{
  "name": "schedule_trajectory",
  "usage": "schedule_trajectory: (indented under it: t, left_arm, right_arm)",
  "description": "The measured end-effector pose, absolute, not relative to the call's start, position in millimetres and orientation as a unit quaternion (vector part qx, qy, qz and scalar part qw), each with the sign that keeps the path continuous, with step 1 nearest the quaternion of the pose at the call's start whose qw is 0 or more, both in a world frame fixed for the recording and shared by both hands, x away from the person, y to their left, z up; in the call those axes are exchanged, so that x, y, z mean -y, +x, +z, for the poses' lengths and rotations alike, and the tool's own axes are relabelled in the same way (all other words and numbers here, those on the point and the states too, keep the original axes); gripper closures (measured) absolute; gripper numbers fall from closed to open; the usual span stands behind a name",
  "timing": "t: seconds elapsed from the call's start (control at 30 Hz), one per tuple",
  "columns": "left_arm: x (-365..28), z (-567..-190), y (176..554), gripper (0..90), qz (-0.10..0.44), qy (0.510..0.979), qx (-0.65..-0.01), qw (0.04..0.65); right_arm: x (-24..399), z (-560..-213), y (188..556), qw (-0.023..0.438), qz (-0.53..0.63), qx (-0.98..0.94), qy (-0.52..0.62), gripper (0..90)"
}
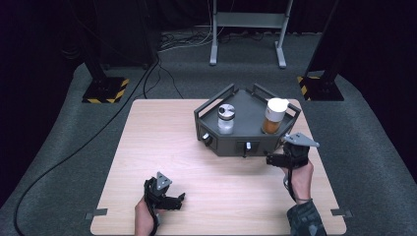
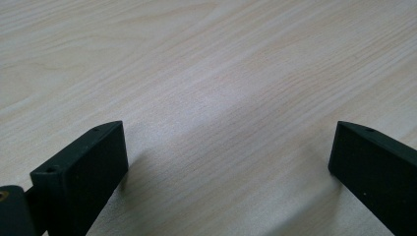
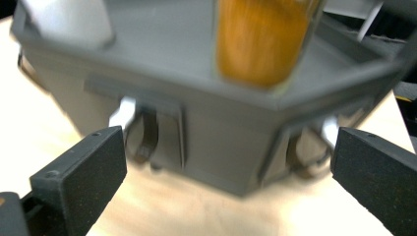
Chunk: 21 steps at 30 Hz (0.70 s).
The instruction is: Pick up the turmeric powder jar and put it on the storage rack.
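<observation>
A dark room with black drapes, grey carpet, cables on the floor and a metal stand at the back surrounds a pale wooden table (image 1: 162, 147). Toward its far right corner sits a grey tray-topped box (image 1: 246, 140) with handles, carrying a clear jar (image 1: 226, 119) with a dark lid and an amber jar (image 1: 274, 116) with a white lid. Its front walls carry small switches or levers (image 3: 129, 114).

The right gripper (image 1: 276, 160) hovers just off the box's near right corner, jaws wide apart with nothing between them, aimed at the front wall below the amber jar. The left gripper (image 1: 178, 200) rests low near the table's near edge, well apart from the box, its jaws also spread and holding nothing.

The risk, as I judge it: the right gripper's view is blurred, and a fast approach could bump the box and rock or topple the tall amber jar. A jaw could also catch the wrong lever, since two sit close on neighbouring faces.
</observation>
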<state>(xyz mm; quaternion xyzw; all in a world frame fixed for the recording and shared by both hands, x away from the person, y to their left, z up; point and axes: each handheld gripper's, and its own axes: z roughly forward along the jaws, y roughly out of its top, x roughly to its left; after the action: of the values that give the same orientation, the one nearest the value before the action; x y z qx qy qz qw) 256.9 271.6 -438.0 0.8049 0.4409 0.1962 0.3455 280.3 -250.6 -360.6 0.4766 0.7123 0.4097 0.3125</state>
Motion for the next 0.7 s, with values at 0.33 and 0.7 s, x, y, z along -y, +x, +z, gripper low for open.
schedule_trajectory:
  t: [0.33,0.7]
  left_arm:
    - [-272,-438,257,1.2,0.195,0.804,-0.442,0.345]
    - [-272,-438,258,1.0,0.194,0.804,-0.443,0.346]
  right_arm:
    - [268,-410,243,0.275,0.363,-0.739,0.496,0.0]
    - [282,-436,223,0.255,0.344,-0.739,0.520,0.0]
